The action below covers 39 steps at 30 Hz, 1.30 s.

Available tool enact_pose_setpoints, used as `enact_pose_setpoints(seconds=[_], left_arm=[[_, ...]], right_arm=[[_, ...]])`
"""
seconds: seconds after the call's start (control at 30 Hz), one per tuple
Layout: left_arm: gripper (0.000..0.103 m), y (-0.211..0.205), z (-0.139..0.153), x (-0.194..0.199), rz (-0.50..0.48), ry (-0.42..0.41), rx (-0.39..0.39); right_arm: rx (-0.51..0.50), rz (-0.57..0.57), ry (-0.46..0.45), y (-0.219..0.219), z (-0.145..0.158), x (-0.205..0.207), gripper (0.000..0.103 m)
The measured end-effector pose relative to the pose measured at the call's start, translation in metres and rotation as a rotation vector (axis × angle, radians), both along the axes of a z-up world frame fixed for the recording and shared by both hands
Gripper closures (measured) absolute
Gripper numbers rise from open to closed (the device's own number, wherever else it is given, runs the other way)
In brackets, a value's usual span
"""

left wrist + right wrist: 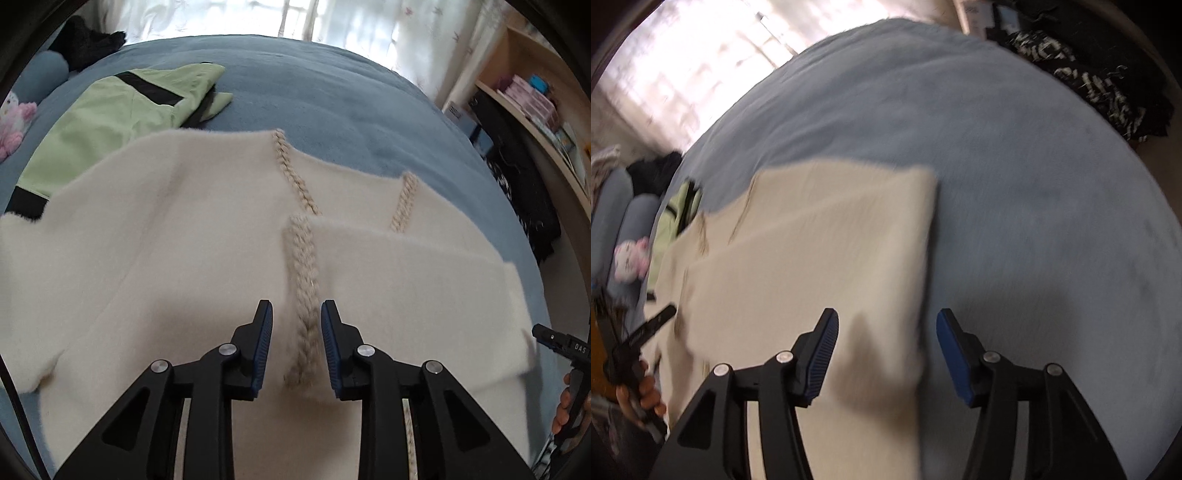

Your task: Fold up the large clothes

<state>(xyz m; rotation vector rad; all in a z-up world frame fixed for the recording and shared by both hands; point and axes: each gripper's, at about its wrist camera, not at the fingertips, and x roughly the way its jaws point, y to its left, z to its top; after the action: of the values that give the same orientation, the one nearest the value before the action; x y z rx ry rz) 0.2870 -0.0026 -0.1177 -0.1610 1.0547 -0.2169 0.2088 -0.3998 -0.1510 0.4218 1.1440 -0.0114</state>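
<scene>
A large cream fleece garment (155, 236) with beige braided trim (303, 266) lies spread on the blue bed. Its right side is folded over toward the middle (406, 269). My left gripper (296, 325) is open and hovers over the braided trim, one finger on each side, holding nothing. My right gripper (887, 332) is open wide above the folded right edge of the garment (831, 236); that view is blurred. The other hand-held gripper shows at the right edge of the left wrist view (565, 347) and at the left edge of the right wrist view (646, 332).
A light green garment with black stripes (122, 110) lies on the bed beyond the cream one. A pink plush toy (14, 122) and pillows lie at far left. The blue bedspread (332, 96) stretches beyond. Shelves (535, 99) and dark clothes (1108, 70) stand at right.
</scene>
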Motion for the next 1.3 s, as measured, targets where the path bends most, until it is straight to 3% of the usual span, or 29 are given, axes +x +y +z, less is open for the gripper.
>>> enact_pose_setpoints(seconds=[0.1,0.17,0.33,0.4,0.5,0.63,0.7,0.8,0.83,1.07,1.2,1.3], left_arm=[[0.08,-0.008,-0.015,-0.007,-0.021,0.029,0.063],[0.081,-0.011,-0.025,-0.011,-0.017,0.049,0.083],[0.08,-0.016,-0.027,-0.021,0.002,0.025,0.121],[0.078,-0.015,-0.023,-0.023,0.013,0.036,0.122],[0.078,-0.01,-0.009,-0.032,0.039,0.032,0.109],[0.077,-0.017,0.012,-0.044,0.037,-0.036,0.127],[0.077,-0.026,0.02,-0.051,0.017,-0.054,0.107],[0.077,-0.048,0.025,-0.053,-0.026,-0.071,0.087],[0.077,-0.057,0.025,-0.053,-0.037,-0.078,0.09],[0.077,-0.086,0.002,-0.04,-0.019,-0.033,0.091],[0.073,-0.083,-0.019,-0.033,0.005,0.021,0.116],[0.068,-0.076,-0.021,-0.032,0.025,0.017,0.131]], right_arm=[[-0.043,0.022,0.044,0.012,-0.017,-0.007,0.052],[-0.047,0.029,0.053,0.015,-0.026,-0.013,0.071],[-0.088,-0.025,0.025,0.018,-0.032,-0.025,0.069],[-0.109,-0.039,0.033,0.02,-0.029,-0.023,0.064],[-0.204,-0.071,0.038,0.031,-0.01,-0.025,0.062],[-0.324,-0.068,-0.048,0.058,0.019,-0.034,0.062],[-0.287,-0.038,-0.081,0.068,0.026,-0.033,0.062],[-0.11,0.055,-0.097,0.094,0.023,-0.019,0.062],[-0.095,0.075,-0.099,0.105,0.02,-0.014,0.062],[-0.085,0.212,-0.072,0.163,-0.01,0.02,0.062],[-0.136,0.216,-0.062,0.156,-0.022,0.019,0.065],[-0.245,0.143,-0.046,0.125,-0.02,0.013,0.066]])
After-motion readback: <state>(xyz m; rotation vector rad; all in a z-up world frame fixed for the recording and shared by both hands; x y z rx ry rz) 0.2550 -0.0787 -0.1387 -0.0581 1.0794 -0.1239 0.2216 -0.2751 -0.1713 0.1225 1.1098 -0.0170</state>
